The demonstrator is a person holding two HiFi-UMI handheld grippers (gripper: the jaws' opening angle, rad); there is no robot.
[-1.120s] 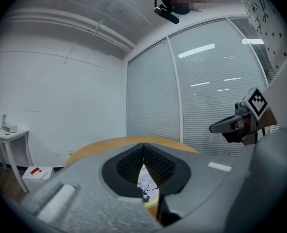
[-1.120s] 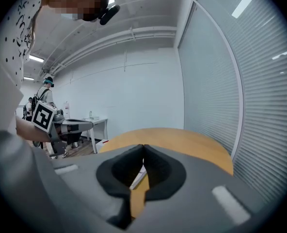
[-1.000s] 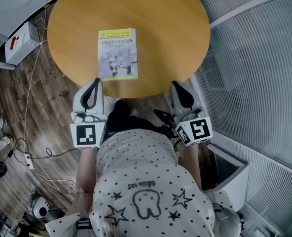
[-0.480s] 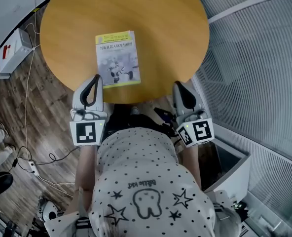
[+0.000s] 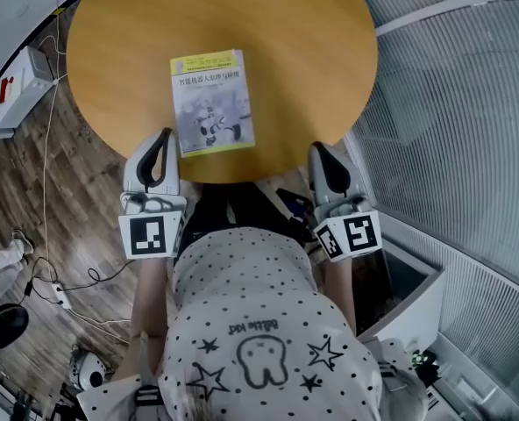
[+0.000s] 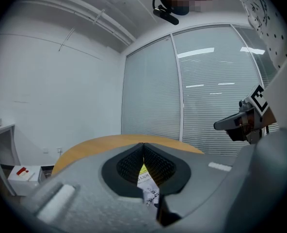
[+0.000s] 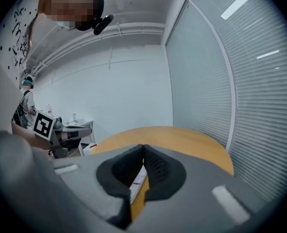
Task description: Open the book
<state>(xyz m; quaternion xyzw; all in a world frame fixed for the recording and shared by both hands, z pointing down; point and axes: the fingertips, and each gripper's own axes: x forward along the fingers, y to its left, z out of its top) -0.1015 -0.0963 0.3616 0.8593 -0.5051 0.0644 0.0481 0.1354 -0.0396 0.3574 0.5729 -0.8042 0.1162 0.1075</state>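
Observation:
A closed book (image 5: 211, 102) with a yellow-topped grey cover lies flat on the round wooden table (image 5: 295, 51), near its front edge. My left gripper (image 5: 159, 135) is shut with nothing in it, its tips just over the table edge beside the book's near left corner. My right gripper (image 5: 315, 148) is shut and empty, its tips at the table's front right rim, well right of the book. In the left gripper view the book (image 6: 147, 188) shows through the slit between the closed jaws. In the right gripper view a strip of the book (image 7: 137, 182) shows the same way.
A white box (image 5: 14, 86) with red marks sits on the wood floor left of the table, with cables (image 5: 45, 191) running past it. A wall of slatted blinds (image 5: 470, 147) stands at the right. A person's dotted shirt (image 5: 259, 331) fills the lower middle.
Both grippers have moved forward toward the table; the left tips now reach over its edge beside the book. The book has not moved on the table.

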